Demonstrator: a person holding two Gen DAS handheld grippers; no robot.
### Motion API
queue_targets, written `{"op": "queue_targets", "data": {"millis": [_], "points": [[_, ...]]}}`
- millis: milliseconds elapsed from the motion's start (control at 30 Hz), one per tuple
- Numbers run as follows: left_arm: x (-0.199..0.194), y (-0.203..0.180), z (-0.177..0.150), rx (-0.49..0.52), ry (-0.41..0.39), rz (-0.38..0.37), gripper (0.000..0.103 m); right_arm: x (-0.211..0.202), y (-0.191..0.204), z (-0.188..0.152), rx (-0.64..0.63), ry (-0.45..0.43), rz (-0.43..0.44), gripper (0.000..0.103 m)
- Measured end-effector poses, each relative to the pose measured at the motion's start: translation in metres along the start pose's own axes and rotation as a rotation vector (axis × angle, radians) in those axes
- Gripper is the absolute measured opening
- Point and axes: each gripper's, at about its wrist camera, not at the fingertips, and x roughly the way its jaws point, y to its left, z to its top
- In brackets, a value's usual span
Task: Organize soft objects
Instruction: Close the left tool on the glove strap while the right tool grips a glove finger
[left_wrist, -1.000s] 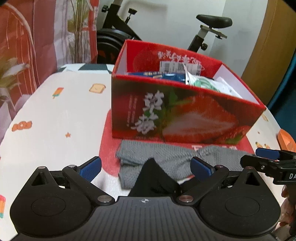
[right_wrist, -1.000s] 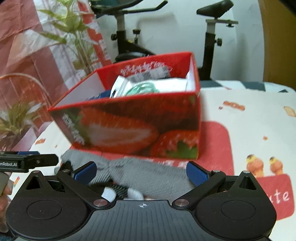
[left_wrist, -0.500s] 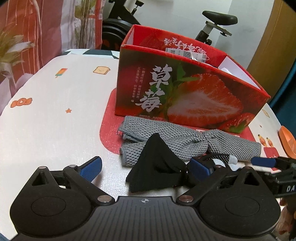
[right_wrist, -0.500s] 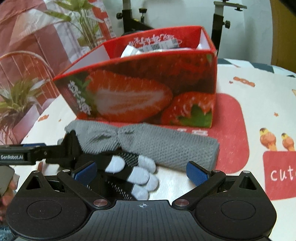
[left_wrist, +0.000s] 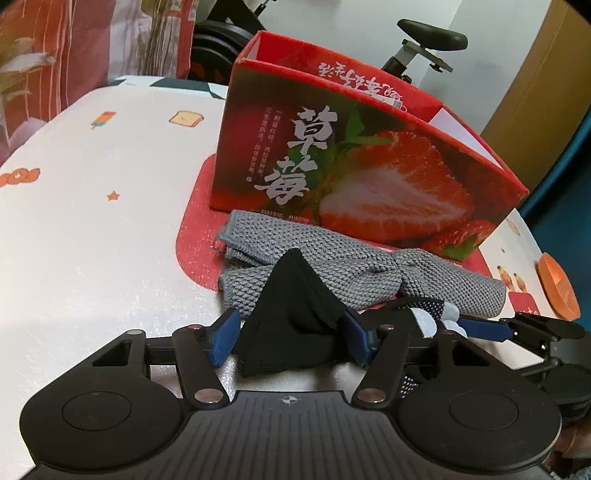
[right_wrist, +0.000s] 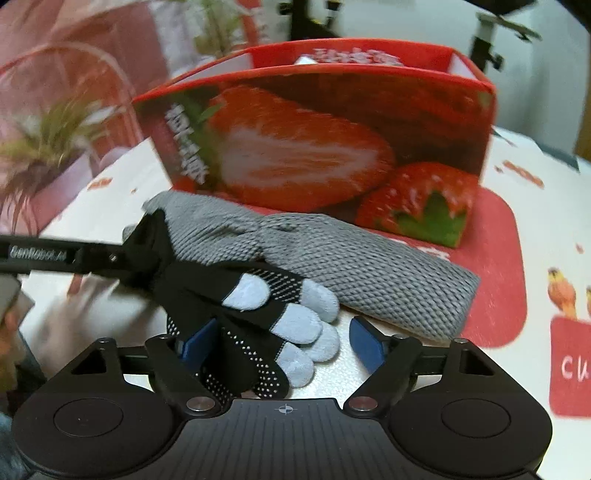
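A black glove with pale grey fingertips (right_wrist: 258, 295) lies on the table in front of a folded grey knitted cloth (left_wrist: 332, 266). My left gripper (left_wrist: 290, 339) has the glove's black cuff (left_wrist: 291, 314) between its blue pads; its jaws are closing, the pads right at the fabric. My right gripper (right_wrist: 280, 343) straddles the glove's fingers; its jaws are closing too, and the right pad (right_wrist: 364, 343) still stands apart from the fingertips. The left gripper's black arm (right_wrist: 110, 254) reaches in from the left in the right wrist view.
A red strawberry-printed box (left_wrist: 369, 166) stands open-topped just behind the cloth, on a red mat (left_wrist: 195, 240). An orange object (left_wrist: 557, 291) lies at the table's right edge. An exercise bike (left_wrist: 424, 40) and a plant (right_wrist: 48, 144) stand beyond the table.
Both grippers have sunk toward the table and closed in on the glove from either end. Their jaws have narrowed from wide open, and the box now looks taller.
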Motion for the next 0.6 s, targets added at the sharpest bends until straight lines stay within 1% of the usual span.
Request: {"op": "queue_targets", "data": {"millis": [133, 267, 333, 367, 400, 433, 467, 500, 533, 567, 600], "points": [[0.004, 0.004, 0.000, -0.024, 0.012, -0.008, 0.065, 0.000, 0.009, -0.002, -0.088, -0.001, 0.006, 0.069], [0.006, 0.006, 0.000, -0.034, 0.012, -0.015, 0.066, 0.000, 0.009, -0.003, -0.097, -0.002, 0.018, 0.063], [0.006, 0.007, 0.000, -0.040, 0.013, -0.022, 0.064, -0.001, 0.009, -0.003, -0.097, -0.003, 0.027, 0.059], [0.005, 0.008, 0.000, -0.043, 0.014, -0.029, 0.059, -0.001, 0.009, -0.003, -0.099, -0.003, 0.031, 0.056], [0.005, 0.008, -0.001, -0.049, 0.016, -0.046, 0.050, -0.001, 0.009, -0.003, -0.100, -0.002, 0.037, 0.053], [0.004, 0.009, -0.001, -0.055, 0.016, -0.059, 0.047, -0.001, 0.010, -0.004, -0.103, -0.002, 0.042, 0.050], [0.003, 0.008, -0.001, -0.052, 0.011, -0.060, 0.039, -0.002, 0.010, -0.004, -0.104, -0.001, 0.049, 0.047], [0.001, 0.007, -0.001, -0.044, 0.004, -0.055, 0.024, -0.001, 0.011, -0.004, -0.103, 0.000, 0.056, 0.045], [-0.001, 0.008, -0.001, -0.047, 0.001, -0.055, 0.018, -0.002, 0.011, -0.004, -0.101, 0.002, 0.064, 0.044], [-0.002, 0.010, 0.000, -0.062, -0.003, -0.057, 0.013, -0.002, 0.011, -0.004, -0.100, 0.003, 0.067, 0.043], [-0.003, 0.013, 0.000, -0.083, -0.008, -0.067, 0.013, -0.002, 0.011, -0.004, -0.099, 0.003, 0.069, 0.042]]}}
